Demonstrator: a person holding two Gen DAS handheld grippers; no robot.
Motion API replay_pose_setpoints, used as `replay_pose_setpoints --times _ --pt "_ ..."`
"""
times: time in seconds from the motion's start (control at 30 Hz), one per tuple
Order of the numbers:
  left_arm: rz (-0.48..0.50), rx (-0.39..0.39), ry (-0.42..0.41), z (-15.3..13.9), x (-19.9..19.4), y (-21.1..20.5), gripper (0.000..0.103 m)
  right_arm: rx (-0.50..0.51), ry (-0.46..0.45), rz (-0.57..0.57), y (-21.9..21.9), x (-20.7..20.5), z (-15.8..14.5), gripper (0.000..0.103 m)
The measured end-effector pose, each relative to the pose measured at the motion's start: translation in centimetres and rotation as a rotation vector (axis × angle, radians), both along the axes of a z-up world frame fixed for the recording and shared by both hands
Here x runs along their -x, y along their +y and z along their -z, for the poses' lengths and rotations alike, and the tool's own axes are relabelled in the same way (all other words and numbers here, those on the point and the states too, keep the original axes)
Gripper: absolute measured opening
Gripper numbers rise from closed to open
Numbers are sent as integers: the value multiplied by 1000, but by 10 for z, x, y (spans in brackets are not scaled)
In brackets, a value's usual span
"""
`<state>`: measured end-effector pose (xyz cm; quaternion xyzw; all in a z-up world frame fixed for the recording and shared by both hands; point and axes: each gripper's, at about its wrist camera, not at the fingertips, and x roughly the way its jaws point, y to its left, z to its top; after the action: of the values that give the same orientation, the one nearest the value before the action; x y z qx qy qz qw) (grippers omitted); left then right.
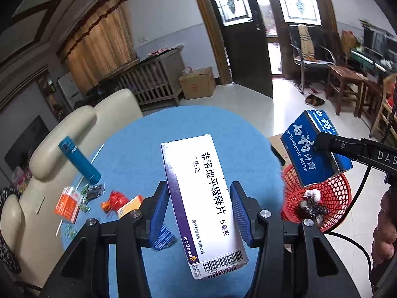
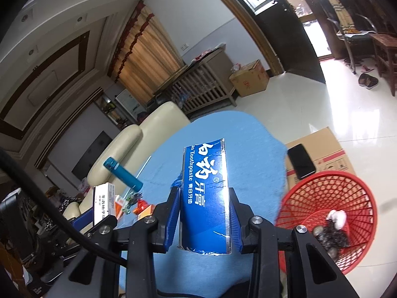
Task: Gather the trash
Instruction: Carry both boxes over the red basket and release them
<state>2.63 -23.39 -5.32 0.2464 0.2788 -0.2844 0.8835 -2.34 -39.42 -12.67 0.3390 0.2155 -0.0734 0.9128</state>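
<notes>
Left gripper (image 1: 198, 213) clenched on white medicine box (image 1: 203, 198), above blue table (image 1: 139, 149). Right gripper (image 2: 203, 213) clenched on blue toothpaste box (image 2: 206, 193), beside red basket (image 2: 347, 188).

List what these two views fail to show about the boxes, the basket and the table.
- White medicine box: underside hidden by itself, left view.
- Toothpaste box: lower end blocked by the right gripper.
- Red basket: dark contents too small to identify.
- Blue table: near edge covered by the left gripper.
</notes>
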Motion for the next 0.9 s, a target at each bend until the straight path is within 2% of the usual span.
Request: replay_pose_setpoints --times 0.43,0.7,0.9 --pt "169 -56 -48 4 35 -91 52 -45 0 140 -52 58 20 39" --pt "247 -79 -86 10 56 -117 52 -73 29 224 -77 90 32 39" --pt "267 -100 -88 14 54 -124 52 -86 45 248 -84 100 39 39"
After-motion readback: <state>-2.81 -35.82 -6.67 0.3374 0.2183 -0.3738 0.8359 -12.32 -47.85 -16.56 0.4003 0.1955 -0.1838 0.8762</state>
